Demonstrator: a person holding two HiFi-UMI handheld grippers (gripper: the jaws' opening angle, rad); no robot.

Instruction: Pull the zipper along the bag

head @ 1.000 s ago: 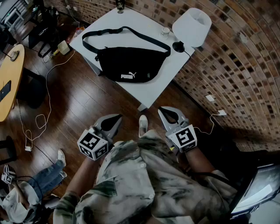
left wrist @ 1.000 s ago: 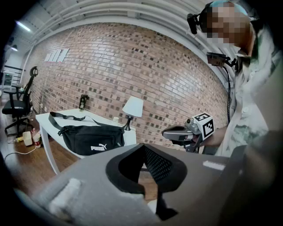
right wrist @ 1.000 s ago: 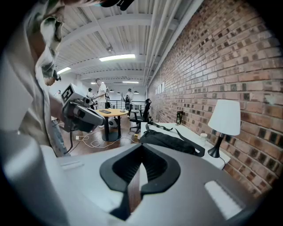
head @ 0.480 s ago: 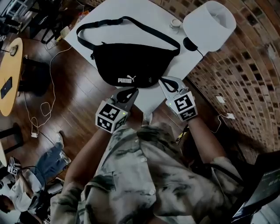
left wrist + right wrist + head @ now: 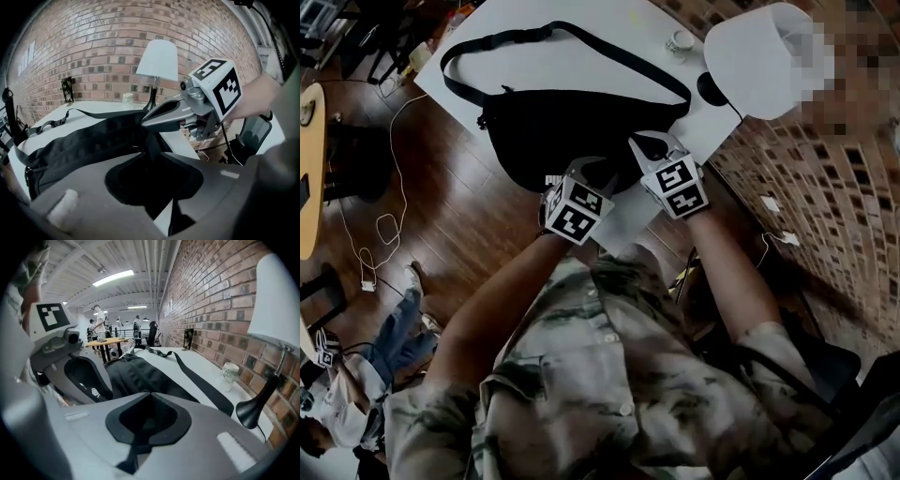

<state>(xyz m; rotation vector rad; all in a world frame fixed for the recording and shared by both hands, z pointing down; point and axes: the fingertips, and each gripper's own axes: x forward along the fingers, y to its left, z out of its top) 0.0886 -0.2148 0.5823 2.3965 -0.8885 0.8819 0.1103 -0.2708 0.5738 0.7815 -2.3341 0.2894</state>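
Note:
A black waist bag lies on the white table, its strap looped behind it. My left gripper sits shut over the bag's near right edge. My right gripper is shut just to its right, at the bag's right end. In the left gripper view the bag stretches left beyond my shut jaws, and the right gripper crosses in front. In the right gripper view the bag lies straight ahead, with the left gripper beside it. No zipper pull can be made out.
A white-shaded lamp and a small cup stand at the table's far right by the brick wall. Cables trail over the wooden floor to the left. A round wooden table is further left.
Both grippers have travelled forward from above the floor to the bag's near edge, and the table now fills more of the head view. Both stay shut.

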